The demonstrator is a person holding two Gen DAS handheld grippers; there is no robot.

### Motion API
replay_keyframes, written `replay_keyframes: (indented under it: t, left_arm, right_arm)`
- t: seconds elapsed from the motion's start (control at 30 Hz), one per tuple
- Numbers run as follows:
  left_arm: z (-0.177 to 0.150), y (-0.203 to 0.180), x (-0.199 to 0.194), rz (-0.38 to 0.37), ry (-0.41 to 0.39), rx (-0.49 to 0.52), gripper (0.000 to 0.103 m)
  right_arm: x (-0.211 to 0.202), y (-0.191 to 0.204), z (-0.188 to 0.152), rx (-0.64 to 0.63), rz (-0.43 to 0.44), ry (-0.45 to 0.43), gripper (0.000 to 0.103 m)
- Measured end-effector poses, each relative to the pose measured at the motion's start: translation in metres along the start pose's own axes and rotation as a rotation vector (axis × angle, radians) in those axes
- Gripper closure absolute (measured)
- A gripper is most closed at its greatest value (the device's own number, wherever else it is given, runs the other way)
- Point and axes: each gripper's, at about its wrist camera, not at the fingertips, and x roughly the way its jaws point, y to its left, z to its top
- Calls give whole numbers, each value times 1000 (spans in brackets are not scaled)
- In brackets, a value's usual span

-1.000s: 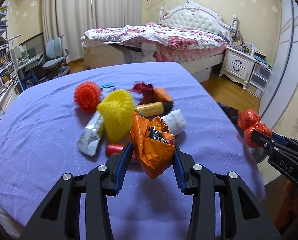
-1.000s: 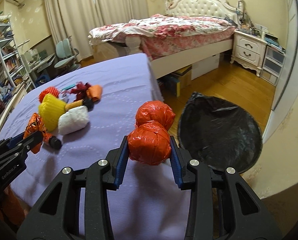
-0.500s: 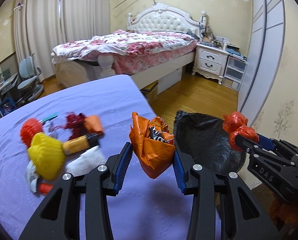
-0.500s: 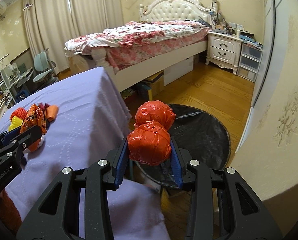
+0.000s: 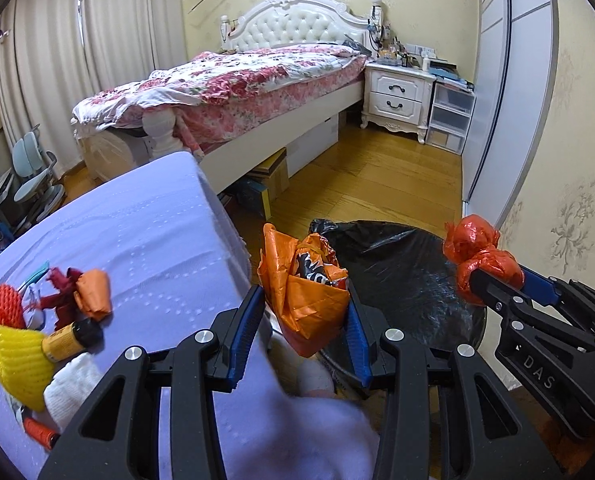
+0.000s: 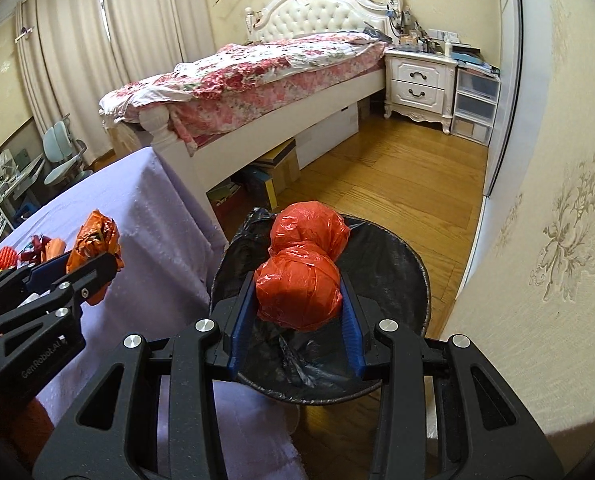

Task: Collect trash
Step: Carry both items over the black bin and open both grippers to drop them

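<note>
Left wrist view: seven loose trash items on lilac-covered bench (image 5: 145, 232), among them one yellow foam net (image 5: 17, 364) and one small brown bottle (image 5: 71, 338). Left gripper (image 5: 305, 320) clamped on one orange snack bag (image 5: 301, 292) at bench edge. Right gripper (image 6: 299, 300) clamped on one red plastic bundle (image 6: 297, 284) over black-lined bin (image 6: 397, 276). Bedroom, wood floor (image 5: 385, 184), one bed (image 5: 257, 76).

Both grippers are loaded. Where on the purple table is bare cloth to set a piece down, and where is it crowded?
Bare cloth runs from the orange wrapper to the far edge of the purple table and along its bin-side edge. The near-left corner is crowded: yellow foam net, small bottle, white wad.
</note>
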Motion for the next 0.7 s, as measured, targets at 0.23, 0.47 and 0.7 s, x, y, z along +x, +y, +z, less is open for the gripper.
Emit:
replay_keyframes:
  t: [0.23, 0.47, 0.7]
  left_arm:
    - [14, -15, 27, 3, 28, 32, 61]
    - [19, -25, 33, 24, 23, 62, 55]
    - [20, -20, 26, 46, 1, 25, 24]
  right_arm:
    - [16, -15, 8, 15, -9, 9, 65]
    - [26, -30, 9, 48, -26, 14, 64]
    - [26, -36, 9, 75, -54, 5, 50]
